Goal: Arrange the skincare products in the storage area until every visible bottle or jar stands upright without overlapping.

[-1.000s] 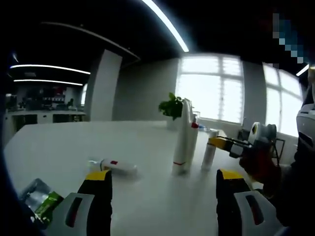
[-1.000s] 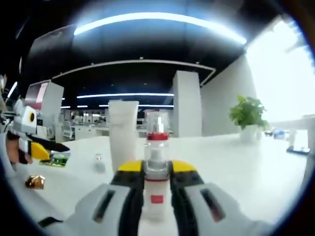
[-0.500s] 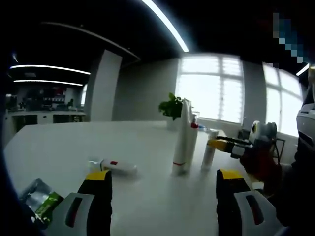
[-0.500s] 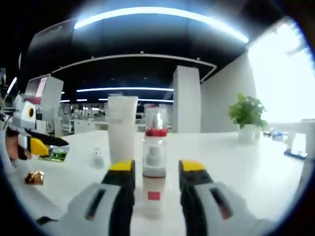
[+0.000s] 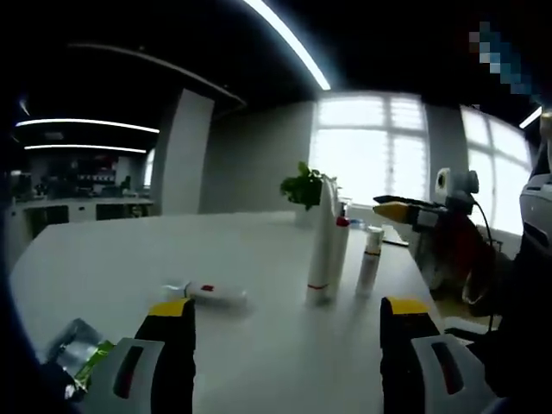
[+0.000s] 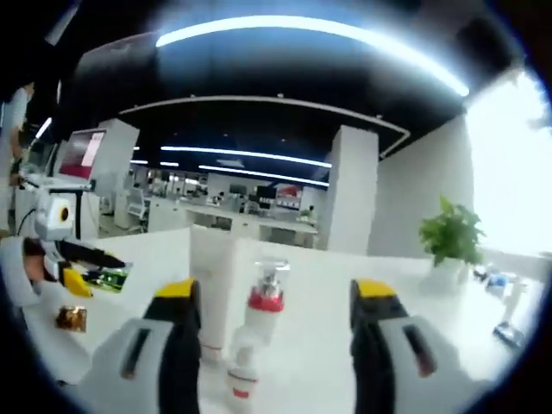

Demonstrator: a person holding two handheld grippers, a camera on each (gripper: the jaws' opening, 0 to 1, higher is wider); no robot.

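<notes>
Both grippers' jaws apart — pump bottle (image 6: 255, 332) upright, beside white tube (image 6: 215, 297).

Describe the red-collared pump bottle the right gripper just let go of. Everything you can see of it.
The pump bottle is slim and white, with a red collar, a clear cap over the pump head and a small red label low on its body. It stands upright on the white table, just beside the tall white tube. The right gripper is open above it, jaws wide apart and touching nothing. In the left gripper view it stands behind the tube.
</notes>
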